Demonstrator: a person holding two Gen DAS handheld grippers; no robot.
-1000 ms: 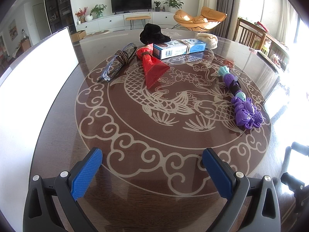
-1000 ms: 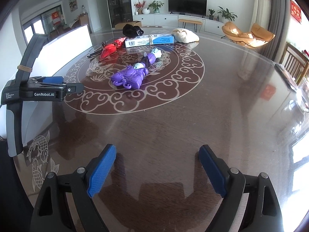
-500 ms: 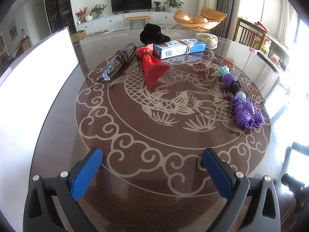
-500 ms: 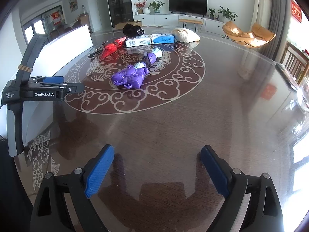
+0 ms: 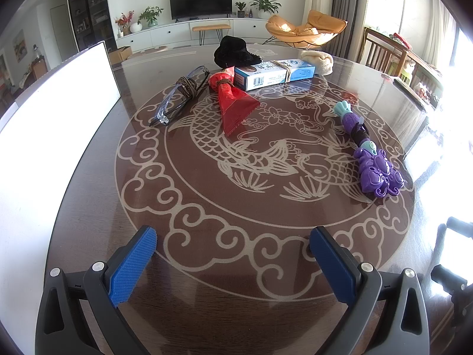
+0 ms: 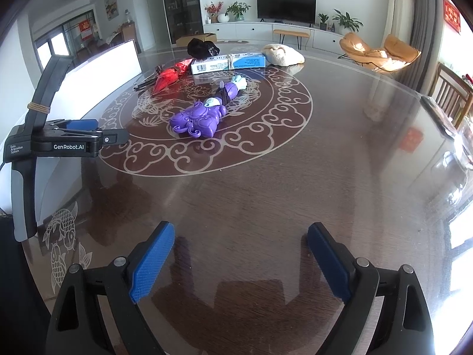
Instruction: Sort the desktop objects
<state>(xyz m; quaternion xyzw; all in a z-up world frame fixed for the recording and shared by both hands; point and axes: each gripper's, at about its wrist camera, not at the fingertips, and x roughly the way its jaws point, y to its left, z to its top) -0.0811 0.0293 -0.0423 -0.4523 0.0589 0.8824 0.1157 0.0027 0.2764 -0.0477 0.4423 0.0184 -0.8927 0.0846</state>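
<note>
On the round brown table (image 5: 236, 310) lie clear glasses (image 5: 180, 96) bound with cord, a red folded item (image 5: 233, 105), a blue-white box (image 5: 275, 74), a black cloth (image 5: 233, 53), a cream cloth (image 5: 317, 60) and a purple toy (image 5: 372, 162). My left gripper (image 5: 233, 254) is open and empty near the table's front, well short of them. My right gripper (image 6: 241, 251) is open and empty over bare table; the purple toy (image 6: 204, 112), red item (image 6: 170, 75) and box (image 6: 227, 62) lie far ahead. The left gripper (image 6: 68, 140) shows at its left.
A large white board (image 5: 53, 124) stands along the table's left side. Chairs (image 5: 384, 50) stand at the far right. An orange lounge chair (image 5: 304, 29) and a TV cabinet are beyond the table.
The right gripper has shifted slightly; its view has moved a little. The left gripper has not moved.
</note>
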